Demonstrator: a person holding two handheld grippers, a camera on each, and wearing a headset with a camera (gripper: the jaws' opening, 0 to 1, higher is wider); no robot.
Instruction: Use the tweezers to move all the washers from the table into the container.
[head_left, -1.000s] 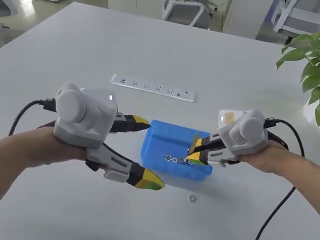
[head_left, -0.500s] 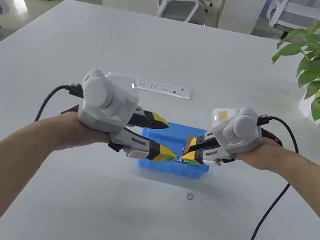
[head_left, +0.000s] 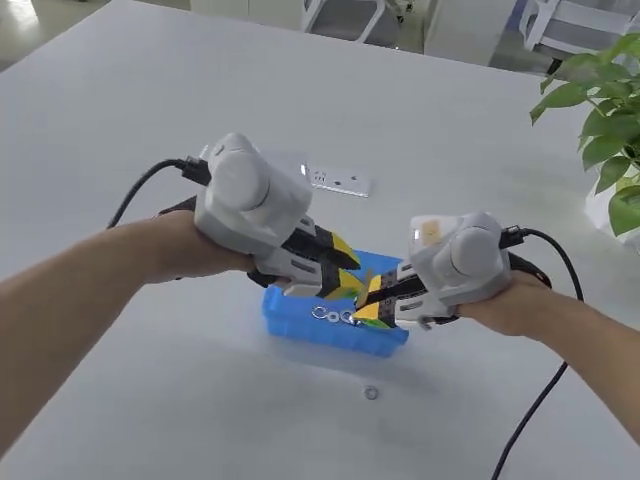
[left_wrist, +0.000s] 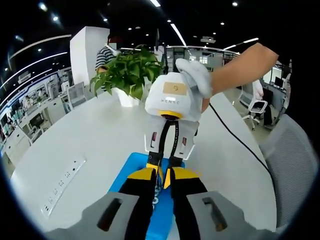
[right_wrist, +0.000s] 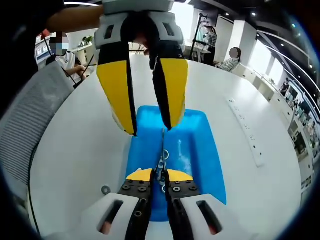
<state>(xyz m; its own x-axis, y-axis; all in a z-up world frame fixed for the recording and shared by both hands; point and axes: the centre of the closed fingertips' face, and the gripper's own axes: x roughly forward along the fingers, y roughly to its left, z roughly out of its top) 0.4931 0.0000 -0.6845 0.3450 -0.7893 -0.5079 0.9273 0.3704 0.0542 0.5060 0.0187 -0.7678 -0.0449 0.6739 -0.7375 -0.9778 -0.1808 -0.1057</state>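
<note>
Since a second ago my left gripper (head_left: 345, 268) has swung in from the near left corner of the blue container (head_left: 300, 333) to hang over its middle. Its jaws were spread wide then and are drawn close now. A narrow gap remains between them and they hold nothing; my right gripper view shows the blue floor between their yellow tips.

My right gripper (head_left: 368, 305) has kept its place over the right end of the container, nose to nose with the left one. Its jaws are clamped on the tweezers (right_wrist: 162, 142), a thin metal pair that runs forward from between them and points down into the container. The tweezers' tip sits just beside one of the left gripper's yellow tips. I cannot tell whether the tweezers hold anything.

Several washers (head_left: 335, 317) lie on the container's floor below the two grippers. One loose washer (head_left: 371, 393) lies on the white table (head_left: 200, 420), outside the container, near its front wall but not touching it.

Beyond the container a white power strip (head_left: 335, 181) lies flat on the table, partly hidden behind my left gripper. A green potted plant (head_left: 600, 110) stands at the far right.
</note>
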